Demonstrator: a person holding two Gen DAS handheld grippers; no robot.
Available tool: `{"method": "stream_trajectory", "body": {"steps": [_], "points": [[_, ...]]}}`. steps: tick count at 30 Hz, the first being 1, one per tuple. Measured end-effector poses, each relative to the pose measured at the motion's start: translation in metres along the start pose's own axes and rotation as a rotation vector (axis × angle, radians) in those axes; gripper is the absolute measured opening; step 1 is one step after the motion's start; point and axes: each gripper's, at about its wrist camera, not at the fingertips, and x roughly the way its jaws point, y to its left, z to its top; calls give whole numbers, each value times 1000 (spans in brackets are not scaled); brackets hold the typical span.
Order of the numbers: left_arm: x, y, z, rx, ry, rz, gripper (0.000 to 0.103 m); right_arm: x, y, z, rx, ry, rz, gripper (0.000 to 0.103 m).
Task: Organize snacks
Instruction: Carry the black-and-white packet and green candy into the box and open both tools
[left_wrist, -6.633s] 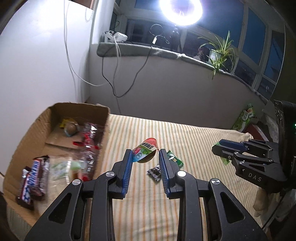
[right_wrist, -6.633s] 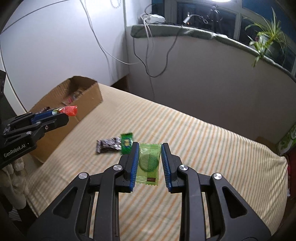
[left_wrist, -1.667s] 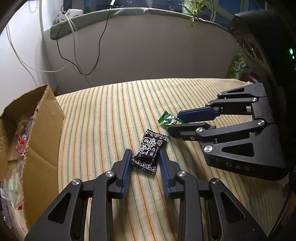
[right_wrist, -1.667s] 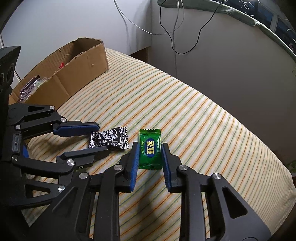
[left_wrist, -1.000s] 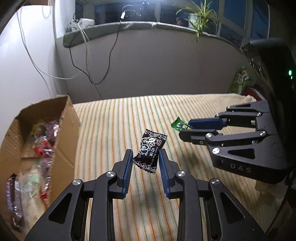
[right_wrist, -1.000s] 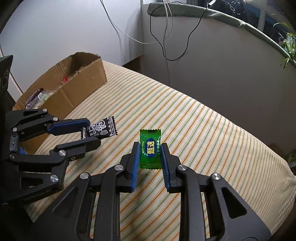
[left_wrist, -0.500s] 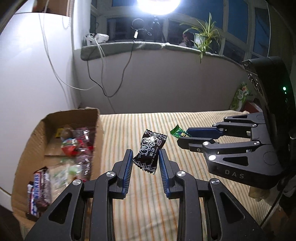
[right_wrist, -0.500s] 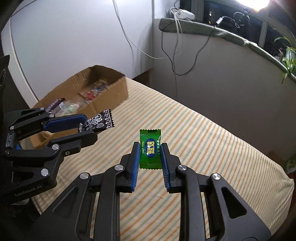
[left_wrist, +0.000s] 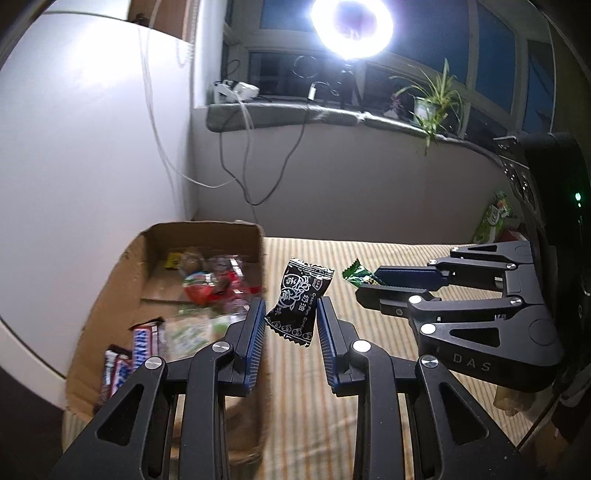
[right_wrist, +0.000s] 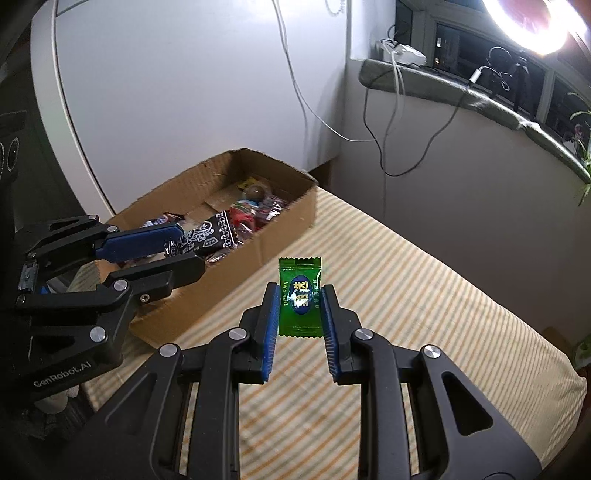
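Left wrist view: the left gripper (left_wrist: 290, 319) pinches a black candy wrapper (left_wrist: 300, 302) between its blue pads, tilted, in the air beside the near wall of the cardboard box (left_wrist: 118, 280) (which holds mixed snacks, with chocolate bars (left_wrist: 127, 356) at its near end). To the right, the right gripper (left_wrist: 364, 282) grips a green candy (left_wrist: 354, 275) above the striped cloth (left_wrist: 369, 254). Right wrist view: the green candy (right_wrist: 300, 297) stands upright between narrow-set pads, over the cloth just beside the box (right_wrist: 295, 218).
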Motion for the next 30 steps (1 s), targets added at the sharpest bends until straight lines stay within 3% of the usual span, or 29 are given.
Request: {"method": "stream_trajectory", "body": {"steps": [17, 30], "points": [[-21, 69, -12, -110, -12, 78, 27, 22, 49, 29, -6, -12, 57, 23], [-19, 93, -13, -141, -8, 103, 27, 44, 67, 45, -15, 3, 86, 23]]}}
